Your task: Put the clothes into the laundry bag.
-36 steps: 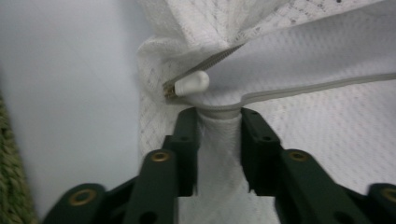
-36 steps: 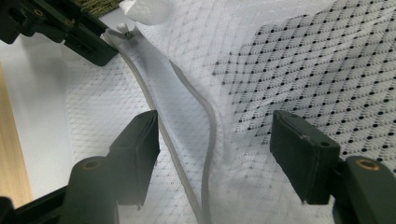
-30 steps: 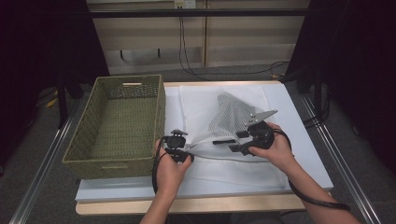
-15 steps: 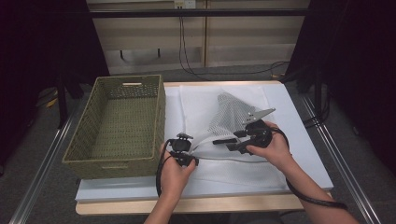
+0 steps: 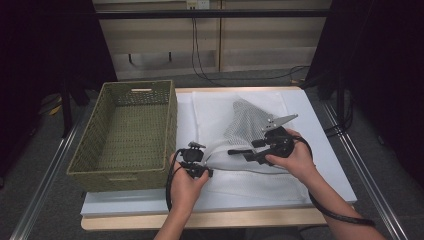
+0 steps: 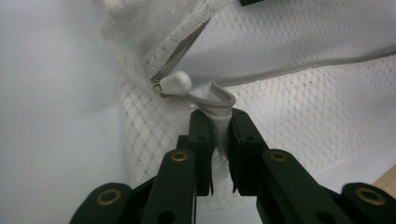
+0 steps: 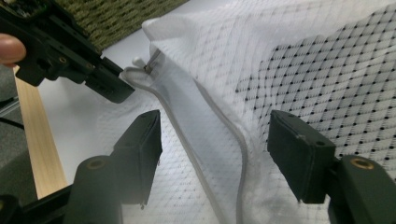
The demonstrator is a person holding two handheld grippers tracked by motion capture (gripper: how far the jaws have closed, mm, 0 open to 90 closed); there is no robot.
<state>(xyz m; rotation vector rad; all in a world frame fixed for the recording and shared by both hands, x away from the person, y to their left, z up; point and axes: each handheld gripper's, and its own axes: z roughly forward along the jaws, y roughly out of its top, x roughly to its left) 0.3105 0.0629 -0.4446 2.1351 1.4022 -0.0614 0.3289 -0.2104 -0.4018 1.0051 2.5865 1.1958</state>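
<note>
while pinched in left hand-held gripper (image 6: 219,122), mesh bag (image 6: 299,107) trails rightward

The white mesh laundry bag (image 5: 250,125) lies mostly flat on the table's white sheet, right next to the wicker basket, with one corner pulled up into a peak. Its zipper (image 6: 180,56) looks partly open, though that's hard to call. The rounded white pull (image 6: 173,84) sits at the bag's left end, beside a pinched grey loop (image 6: 215,98).

The left tongs (image 6: 219,123) have just closed onto the mesh bag's (image 6: 299,107) corner edge.
</note>
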